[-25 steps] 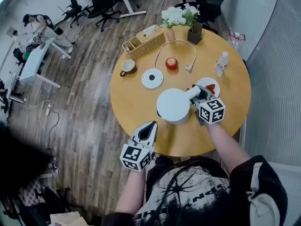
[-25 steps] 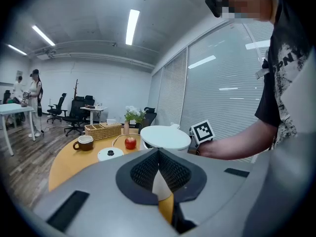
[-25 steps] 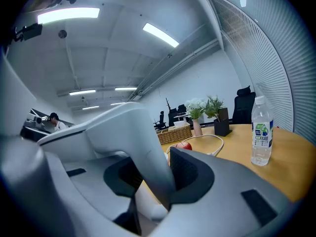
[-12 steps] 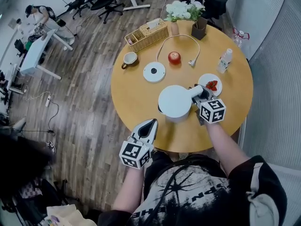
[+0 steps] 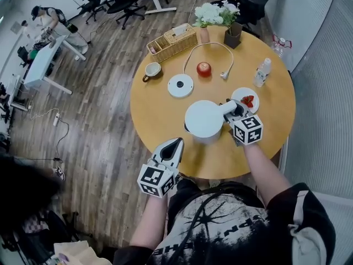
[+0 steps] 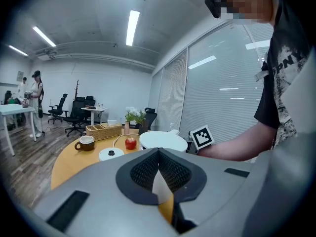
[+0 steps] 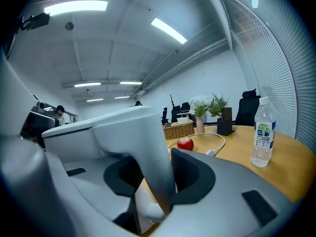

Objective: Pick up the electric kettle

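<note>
— Where does the electric kettle point(image 5: 204, 120) stand relative to the two tools?

— It is on the round table point(image 5: 160, 109), toward the edge nearest the person and a little right of the middle. Its handle point(image 5: 227, 108) sticks out to the right, level with the tabletop, straight at the right gripper point(image 5: 236, 114).

— So the right one has it?

— Yes. In the right gripper view the white handle point(image 7: 148, 152) runs down between the dark pads point(image 7: 190, 174), and both jaws press on it. The left gripper point(image 5: 174, 147) hangs at the near edge, just left of the kettle's body, its jaws together on nothing.

— Is the kettle off the table yet?

— That cannot be told from above; the body hides its own underside. It is well clear of the white base disc point(image 5: 180, 85), which lies farther in toward the middle.

— What does the lift turn on, then?

— Probably on the weight: the body hangs wholly left of the grip, so it would tend to tip away from the right gripper as it rises.
</note>
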Motion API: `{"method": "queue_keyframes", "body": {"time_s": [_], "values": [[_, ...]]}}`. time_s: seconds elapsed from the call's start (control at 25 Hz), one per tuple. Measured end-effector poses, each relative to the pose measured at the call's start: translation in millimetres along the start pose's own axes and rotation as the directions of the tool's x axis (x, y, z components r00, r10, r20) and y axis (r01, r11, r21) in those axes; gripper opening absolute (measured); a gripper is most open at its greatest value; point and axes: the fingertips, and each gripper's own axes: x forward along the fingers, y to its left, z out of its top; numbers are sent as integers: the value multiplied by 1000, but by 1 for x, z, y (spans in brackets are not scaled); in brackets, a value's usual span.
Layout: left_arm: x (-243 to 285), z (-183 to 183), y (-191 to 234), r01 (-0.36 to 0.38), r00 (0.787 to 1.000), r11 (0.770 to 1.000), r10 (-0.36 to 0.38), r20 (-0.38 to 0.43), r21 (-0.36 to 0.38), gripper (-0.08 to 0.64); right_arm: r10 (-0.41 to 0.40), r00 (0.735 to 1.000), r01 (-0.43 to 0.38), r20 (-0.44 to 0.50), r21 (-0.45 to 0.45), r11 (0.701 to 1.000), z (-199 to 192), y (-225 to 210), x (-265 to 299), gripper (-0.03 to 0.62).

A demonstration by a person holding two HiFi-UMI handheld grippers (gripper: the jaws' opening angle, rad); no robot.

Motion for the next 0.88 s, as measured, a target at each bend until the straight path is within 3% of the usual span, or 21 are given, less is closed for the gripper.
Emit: {"method": "queue_keyframes", "body": {"time_s": [0.36,0.6,0.8,0.88], "values": [[10,22,-9,30,999,998,-32,28,57,0,11,999,-12,-44,-14,1000,-1,-6,-18,229],[24,36,-18,54,996,992,-61,58,115,0,-2,999,-7,-54,-157,988,6,2,-49,229],[34,50,-31,86,992,987,-97,76,136,0,45,999,-43,6,-179,983,32,18,-84,225],[38,54,-39,99,991,985,-112,80,143,0,71,997,-65,26,-176,982,44,27,-96,183]]}}
